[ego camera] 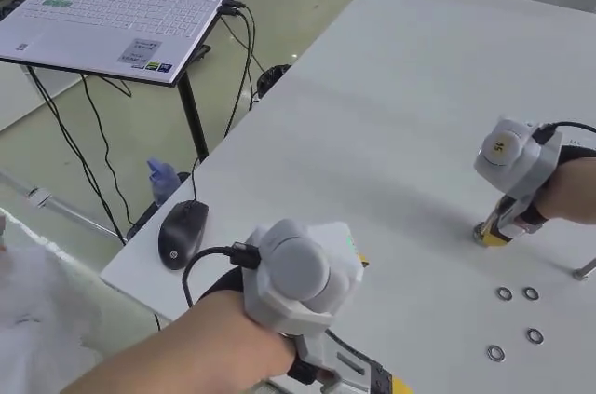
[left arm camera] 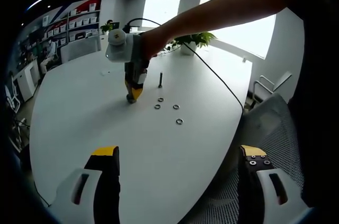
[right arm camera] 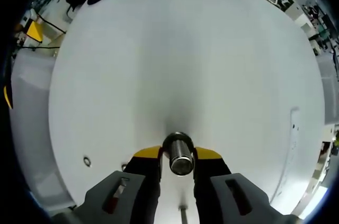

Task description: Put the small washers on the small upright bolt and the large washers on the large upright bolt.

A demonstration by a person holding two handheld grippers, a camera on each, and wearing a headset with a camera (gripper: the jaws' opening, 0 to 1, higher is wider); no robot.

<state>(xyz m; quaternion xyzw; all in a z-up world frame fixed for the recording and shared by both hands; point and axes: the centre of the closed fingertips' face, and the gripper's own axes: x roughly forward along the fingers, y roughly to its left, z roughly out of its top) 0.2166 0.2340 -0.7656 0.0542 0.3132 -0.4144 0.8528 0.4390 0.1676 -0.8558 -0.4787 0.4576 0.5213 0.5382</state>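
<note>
Clamped between the yellow-tipped jaws of the right gripper (right arm camera: 180,154): the large bolt (right arm camera: 181,163), seen end-on as a round, bright steel cylinder with a darker flat top. Pressed on from both sides, jaw tips touching the metal. Upright under the downward-pointing gripper, down at the surface of the white table (ego camera: 391,115), toward the right side of the head view.

Lying flat on the table near that gripper, on the person's side of it: four washers (ego camera: 504,293), thin silver rings with open centres, loosely grouped, none touching another. Too small in every view to sort into small and large.

Standing just beyond the washers in the left gripper view: the thin bolt (left arm camera: 160,79), a dark, slender upright pin, close beside the right gripper.

Low and near the person, well apart from the washers: the left gripper (left arm camera: 178,152), jaws spread wide, yellow pads at the tips, bare table between them.

Near the table's left edge in the head view: a black mouse (ego camera: 183,234). Beyond the table, on a stand: an open laptop (ego camera: 112,17).
</note>
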